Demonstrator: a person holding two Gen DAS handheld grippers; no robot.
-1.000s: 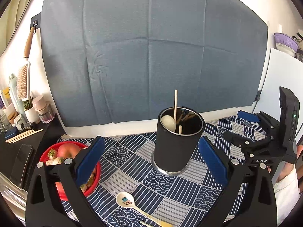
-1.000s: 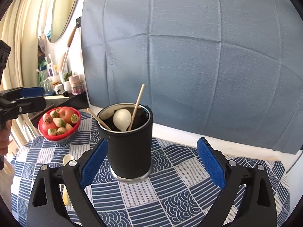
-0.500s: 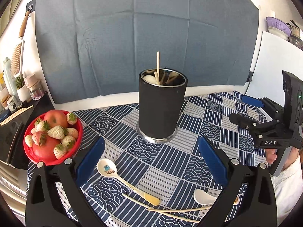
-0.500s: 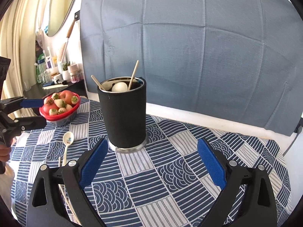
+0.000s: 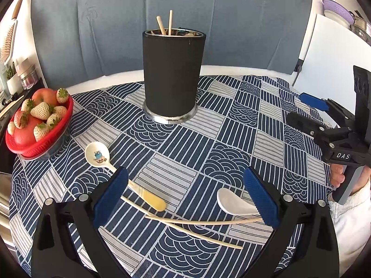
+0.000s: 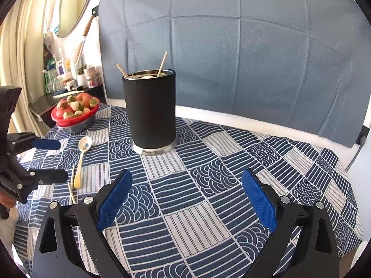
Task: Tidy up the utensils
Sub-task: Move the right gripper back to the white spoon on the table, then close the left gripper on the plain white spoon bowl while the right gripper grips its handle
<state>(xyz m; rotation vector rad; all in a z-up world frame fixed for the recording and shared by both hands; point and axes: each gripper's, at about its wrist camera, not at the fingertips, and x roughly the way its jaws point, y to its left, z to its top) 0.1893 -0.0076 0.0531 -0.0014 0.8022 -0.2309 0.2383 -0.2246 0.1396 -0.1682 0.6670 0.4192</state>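
Observation:
A black utensil holder (image 5: 171,74) stands on the patterned tablecloth with chopsticks (image 5: 165,26) sticking out; it also shows in the right wrist view (image 6: 150,108). On the cloth lie a white spoon with a yellow handle (image 5: 120,173), a plain white spoon (image 5: 234,202) and two loose chopsticks (image 5: 197,224). My left gripper (image 5: 185,199) is open and empty, low over these utensils. My right gripper (image 6: 185,199) is open and empty, over bare cloth in front of the holder. The yellow-handled spoon (image 6: 82,159) lies at its left.
A red bowl of fruit (image 5: 34,125) stands at the cloth's left edge, also in the right wrist view (image 6: 75,112). A dark shelf with jars and bottles (image 6: 69,78) is behind it. A blue-grey cloth backdrop (image 5: 185,11) closes the back.
Both grippers have pulled back and down from the holder. The spoons and loose chopsticks on the cloth have come into the left wrist view.

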